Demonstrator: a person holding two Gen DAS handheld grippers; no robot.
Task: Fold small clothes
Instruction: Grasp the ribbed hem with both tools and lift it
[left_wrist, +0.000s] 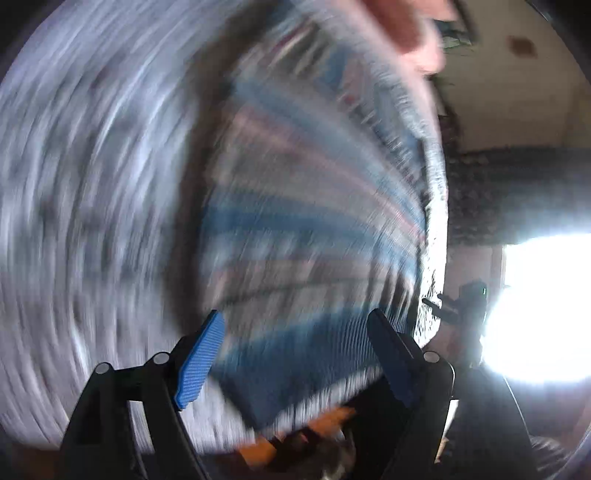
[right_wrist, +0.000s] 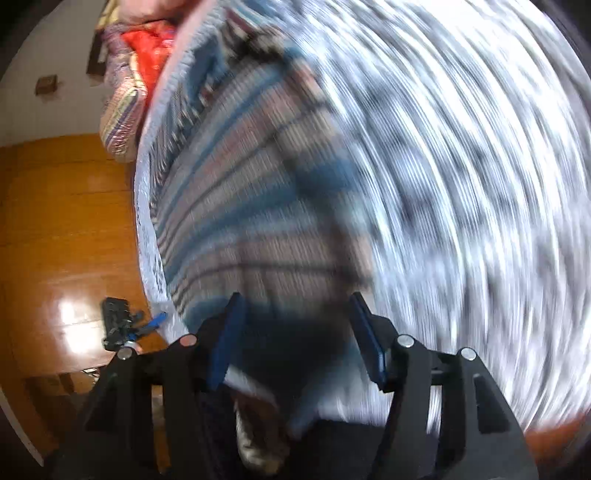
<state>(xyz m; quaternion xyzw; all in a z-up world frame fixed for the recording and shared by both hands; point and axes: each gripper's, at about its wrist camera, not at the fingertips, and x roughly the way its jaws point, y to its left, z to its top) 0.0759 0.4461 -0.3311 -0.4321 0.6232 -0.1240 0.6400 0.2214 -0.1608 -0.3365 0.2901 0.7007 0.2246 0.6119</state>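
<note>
Though both wrist views are heavily smeared by motion blur, the largest thing in each is a white and dark patterned bed cover (left_wrist: 92, 221), which fills the left of the left wrist view and the right of the right wrist view (right_wrist: 461, 203). On that cover lies a striped garment (left_wrist: 295, 221) with blue, pink and grey bands, spread from just ahead of the fingers to the far edge of the surface; in the right wrist view it (right_wrist: 240, 203) sits left of centre, its near dark blue part between the two fingers. Beyond the cover's left edge in that view is an orange wooden floor (right_wrist: 55, 221), and at far left a pile of striped and red cloth (right_wrist: 129, 92).

Left gripper (left_wrist: 295, 354): its blue pads stand wide apart with the garment's near edge seen between them, and nothing is pinched. Right gripper (right_wrist: 295, 339): the fingers are likewise spread wide, gripping nothing; whether they touch the cloth cannot be told through the blur. On the floor lies a small black and blue tool (right_wrist: 120, 325).
</note>
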